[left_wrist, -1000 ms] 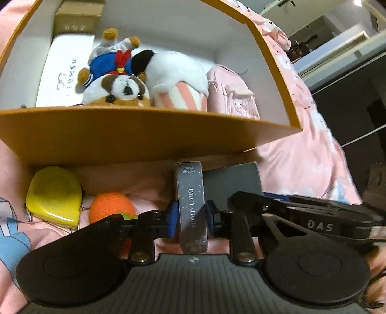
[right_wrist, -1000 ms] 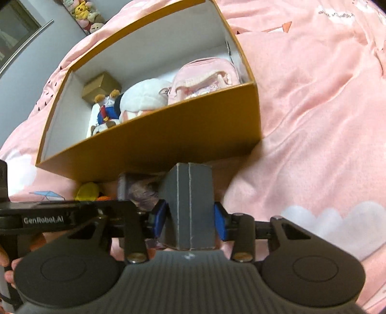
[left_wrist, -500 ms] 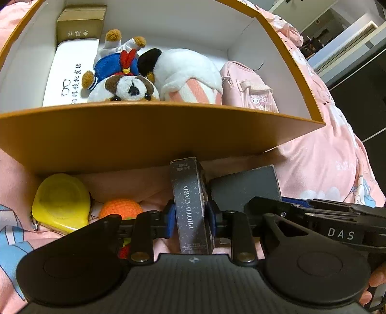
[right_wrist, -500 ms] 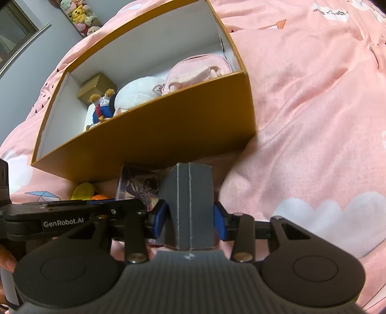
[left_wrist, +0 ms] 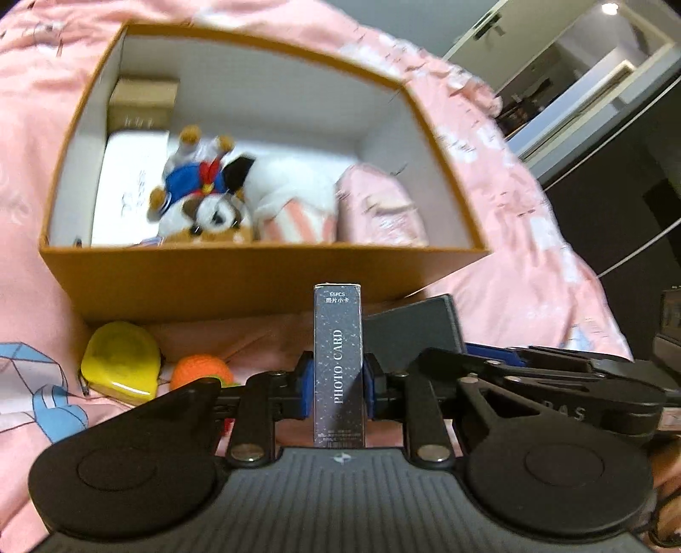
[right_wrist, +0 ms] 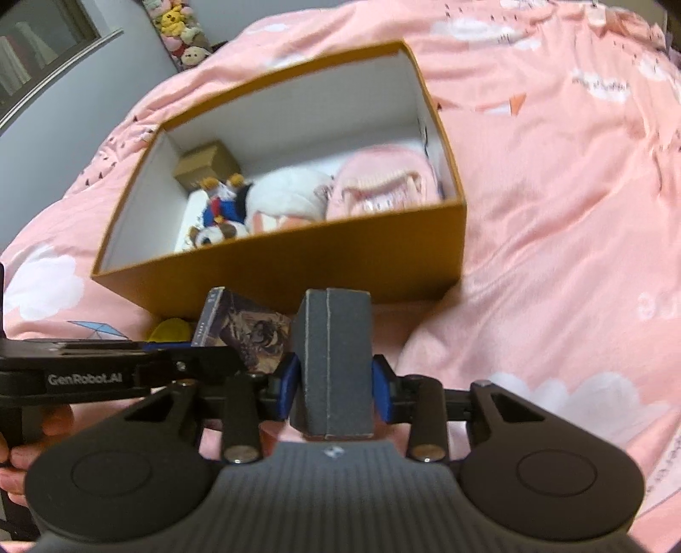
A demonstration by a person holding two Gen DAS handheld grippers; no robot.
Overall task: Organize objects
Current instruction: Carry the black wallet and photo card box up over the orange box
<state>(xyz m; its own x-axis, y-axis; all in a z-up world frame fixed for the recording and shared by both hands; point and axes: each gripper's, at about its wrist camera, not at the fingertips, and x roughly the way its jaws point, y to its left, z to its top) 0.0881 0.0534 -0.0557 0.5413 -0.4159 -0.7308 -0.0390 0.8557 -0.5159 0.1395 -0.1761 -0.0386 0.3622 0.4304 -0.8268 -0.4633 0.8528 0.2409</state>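
My left gripper (left_wrist: 338, 383) is shut on a dark photo card box (left_wrist: 339, 353), held upright in front of the orange box (left_wrist: 255, 280). My right gripper (right_wrist: 332, 383) is shut on a grey box (right_wrist: 332, 361), held beside the left one; the grey box also shows in the left wrist view (left_wrist: 413, 332), and the photo card box in the right wrist view (right_wrist: 242, 332). The orange box (right_wrist: 340, 263) holds a dog plush (left_wrist: 200, 200), a white plush (left_wrist: 289, 191), a pink pouch (left_wrist: 379, 212), a white case (left_wrist: 127, 183) and a tan box (left_wrist: 142, 104).
A yellow tape measure (left_wrist: 121, 361) and an orange knitted ball (left_wrist: 200, 372) lie on the pink bedspread (right_wrist: 553, 212) in front of the orange box. Dark furniture (left_wrist: 617, 170) stands to the right of the bed. Plush toys (right_wrist: 183, 38) sit by the far wall.
Both grippers have risen and pulled back from the orange box with their boxes still held. More of the box's inside shows now.
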